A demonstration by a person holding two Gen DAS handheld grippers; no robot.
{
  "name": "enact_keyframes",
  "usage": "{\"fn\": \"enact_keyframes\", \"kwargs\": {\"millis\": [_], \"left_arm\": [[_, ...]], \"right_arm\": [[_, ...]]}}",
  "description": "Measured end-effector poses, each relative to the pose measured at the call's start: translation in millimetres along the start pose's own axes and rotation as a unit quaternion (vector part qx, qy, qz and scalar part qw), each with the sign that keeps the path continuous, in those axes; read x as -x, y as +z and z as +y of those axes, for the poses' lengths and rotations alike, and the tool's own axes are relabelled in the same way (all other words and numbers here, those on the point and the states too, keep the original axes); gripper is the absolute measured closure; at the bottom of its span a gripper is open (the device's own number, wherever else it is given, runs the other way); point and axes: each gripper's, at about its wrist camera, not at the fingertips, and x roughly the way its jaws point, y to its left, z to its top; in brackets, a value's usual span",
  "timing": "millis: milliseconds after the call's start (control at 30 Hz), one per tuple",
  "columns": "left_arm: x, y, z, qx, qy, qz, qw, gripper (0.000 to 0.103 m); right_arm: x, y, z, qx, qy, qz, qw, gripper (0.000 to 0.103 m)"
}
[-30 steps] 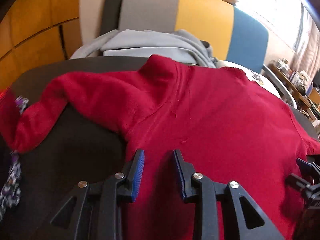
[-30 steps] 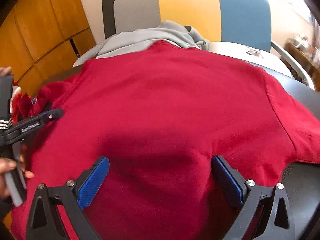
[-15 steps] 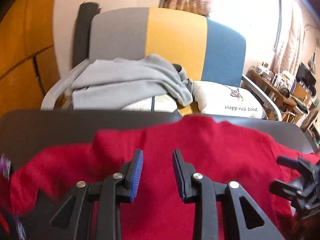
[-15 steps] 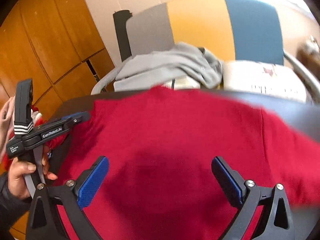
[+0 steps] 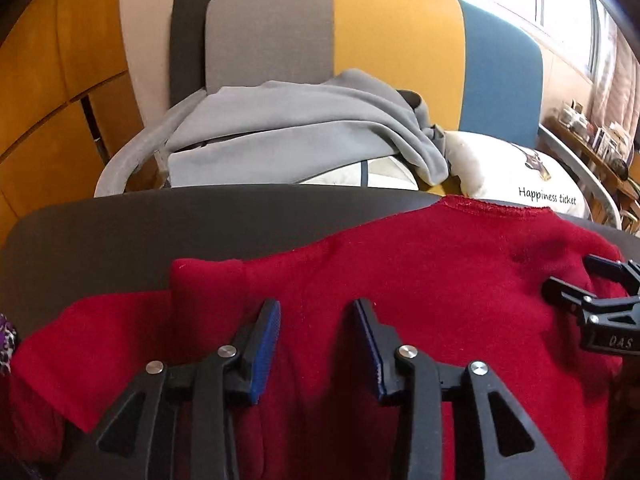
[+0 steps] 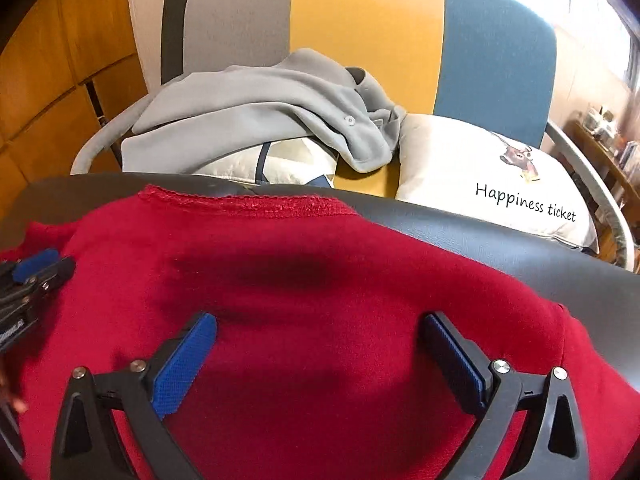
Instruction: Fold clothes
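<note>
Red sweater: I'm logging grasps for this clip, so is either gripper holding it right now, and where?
Nothing is held. The left gripper and right gripper both hover open over the red sweater, with no fabric between their fingers.

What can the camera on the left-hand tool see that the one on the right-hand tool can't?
Only the left wrist view shows the sweater's left sleeve lying out over the dark table, a purple patterned cloth at the edge, and the left gripper, partly open. Only the right wrist view shows the right gripper, wide open, and a button on the grey garment. Both show the red sweater, the striped chair and the "Happiness ticket" pillow.
</note>
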Motion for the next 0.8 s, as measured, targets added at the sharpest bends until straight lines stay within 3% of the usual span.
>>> {"fn": "enact_keyframes", "kwargs": {"millis": [167,233,400,467,633,733,800], "left_arm": [[1,1,-3,-0.011,0.012,0.004,0.9999,0.063],[18,-1,-7,-0.018,0.021,-0.01,0.9996,0.063],[79,-29,-25,-0.024,-0.032,-0.04,0.9984,0.064],[98,-49,-30,-0.018,-0.055,-0.036,0.9976,0.064],[108,-96,-40,-0.039,-0.062,0.002,0.9973,0.064],[105,-104,-37,-0.03,-0.06,0.016,0.9976,0.064],[104,-106,-34,-0.019,-0.059,0.02,0.9978,0.061]], "right_arm": [[12,-14,2,0.0,0.02,-0.01,1.0,0.0],[14,-17,1,-0.004,0.027,-0.015,1.0,0.0],[15,-14,-8,-0.015,0.058,-0.009,0.998,0.0],[33,-16,-23,-0.041,0.113,-0.015,0.993,0.0],[124,-56,-103,-0.156,0.191,-0.091,0.965,0.0],[177,-107,-184,-0.257,0.178,-0.112,0.943,0.0],[211,-143,-239,-0.327,0.159,-0.13,0.923,0.003]]}}
